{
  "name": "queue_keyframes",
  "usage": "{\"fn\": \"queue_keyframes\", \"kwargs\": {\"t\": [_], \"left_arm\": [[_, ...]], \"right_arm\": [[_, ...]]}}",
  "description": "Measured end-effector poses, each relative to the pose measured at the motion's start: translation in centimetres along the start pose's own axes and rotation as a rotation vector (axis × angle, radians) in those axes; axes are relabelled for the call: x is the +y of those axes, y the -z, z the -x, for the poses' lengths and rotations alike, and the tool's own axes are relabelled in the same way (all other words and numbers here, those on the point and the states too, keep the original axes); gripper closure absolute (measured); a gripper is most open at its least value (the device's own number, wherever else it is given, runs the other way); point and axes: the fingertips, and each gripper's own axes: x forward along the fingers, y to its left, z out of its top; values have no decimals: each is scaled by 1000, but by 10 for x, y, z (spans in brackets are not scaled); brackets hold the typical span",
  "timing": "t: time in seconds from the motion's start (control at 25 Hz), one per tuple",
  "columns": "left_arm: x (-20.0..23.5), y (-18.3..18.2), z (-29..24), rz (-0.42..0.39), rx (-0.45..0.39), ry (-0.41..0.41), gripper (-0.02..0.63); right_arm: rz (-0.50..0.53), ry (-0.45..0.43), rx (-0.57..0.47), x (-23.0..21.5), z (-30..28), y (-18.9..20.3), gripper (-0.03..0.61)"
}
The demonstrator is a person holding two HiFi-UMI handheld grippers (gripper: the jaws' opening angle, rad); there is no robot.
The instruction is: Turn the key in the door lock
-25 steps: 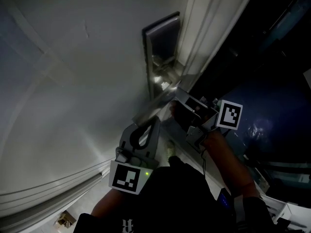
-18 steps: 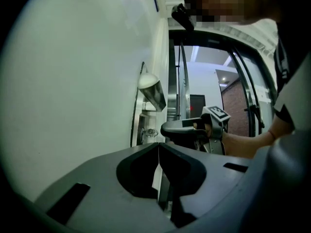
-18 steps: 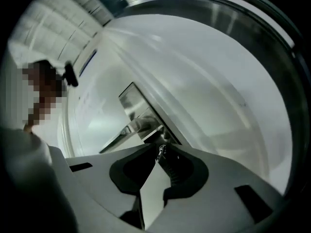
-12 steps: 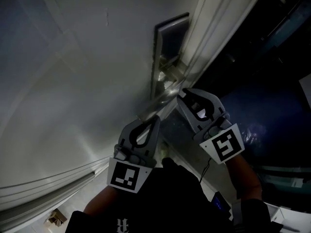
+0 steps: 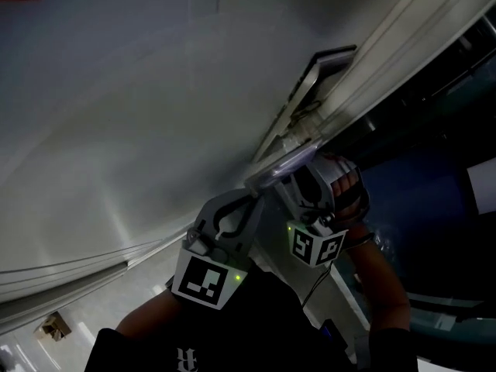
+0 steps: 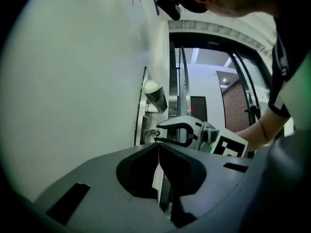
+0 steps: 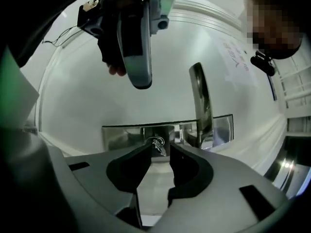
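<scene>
the lock sat hard against the closing edge of the white door (image 5: 116,115). the steel lock plate (image 5: 314,84) ran along that edge with the pale door frame (image 5: 403,37) just beside it, so there was little room on that side. on the other side the door's broad face gave open space. the lever handle (image 5: 279,167) stuck out from the plate, and the key (image 7: 158,145) sat in the plate just below it. the way to the key lay under the lever.

the key was small and bright, with a silvery, ring-like head standing out from the plate. i couldn't make out finer detail.

the right gripper (image 7: 159,149) pointed straight at the plate from close in, rolled so that the long plate lay crosswise to it. its fingers were closed in on the key's head from either side, and the only gap between the tips was the one the key filled. the person's right hand (image 5: 350,194) was wrapped round its body, the forearm rising from below.

the left gripper (image 5: 249,195) was held alongside on the left, angled up at the door, its tips near the free end of the lever. i couldn't tell whether it touched the lever. its fingers were pressed together with nothing between them.
</scene>
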Motion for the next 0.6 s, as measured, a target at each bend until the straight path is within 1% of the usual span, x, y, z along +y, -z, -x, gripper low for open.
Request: {"fn": "queue_keyframes", "kwargs": {"t": [0.2, 0.36, 0.48, 0.6], "left_arm": [[2, 0, 2, 3, -11, 1, 606], [5, 1, 3, 9, -15, -2, 606], [7, 1, 3, 20, -23, -7, 606], [7, 1, 3, 19, -23, -6, 606]], "right_arm": [[77, 37, 12, 1, -9, -1, 484], [105, 47, 22, 3, -13, -1, 491], [94, 36, 27, 3, -14, -1, 503], [37, 19, 29, 2, -14, 0, 508]]}}
